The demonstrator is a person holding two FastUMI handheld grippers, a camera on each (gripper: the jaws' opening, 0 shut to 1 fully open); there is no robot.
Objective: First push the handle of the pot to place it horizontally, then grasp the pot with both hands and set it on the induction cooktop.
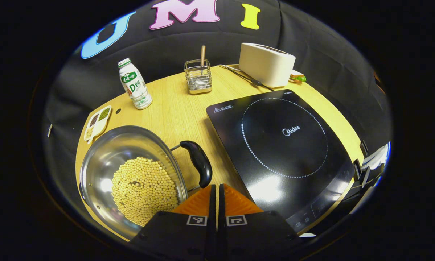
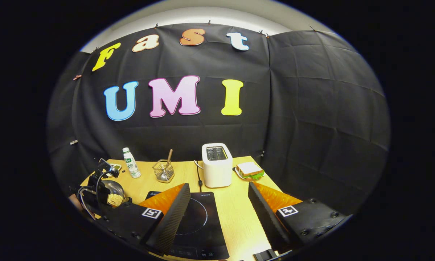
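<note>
Pot (image 1: 130, 174) sits at the near left of the table (image 1: 173, 108) in the left gripper view, a steel pan holding a heap of pale beans (image 1: 144, 190), and it stands just left of the cooktop (image 1: 282, 152), not on it. Its handle (image 1: 199, 163) juts from the right rim toward the cooktop's left edge and curves down toward the camera (so it lies askew, not level across the view). The left gripper (image 1: 216, 190) hangs just below the handle's lower end with its fingers pressed nearly together, only a thin slit between them, gripping nothing; whether a tip touches the handle I cannot tell. In the right gripper view the right gripper (image 2: 217, 195) stands spread wide and empty above the table, one finger over the cooktop (image 2: 197, 221), the other off to its right over bare wood. Farther left in that view the left gripper (image 2: 97, 188) shows, cabled, over the pot (image 2: 112, 192). Behind the cooktop stand a toaster (image 1: 266, 63) with a sandwich (image 2: 250, 170) beside it, a wire holder (image 1: 198, 76) with a wooden stick in it, a bottle (image 1: 134, 85), and a small tray (image 1: 97, 121) of grains near the table's left edge.
</note>
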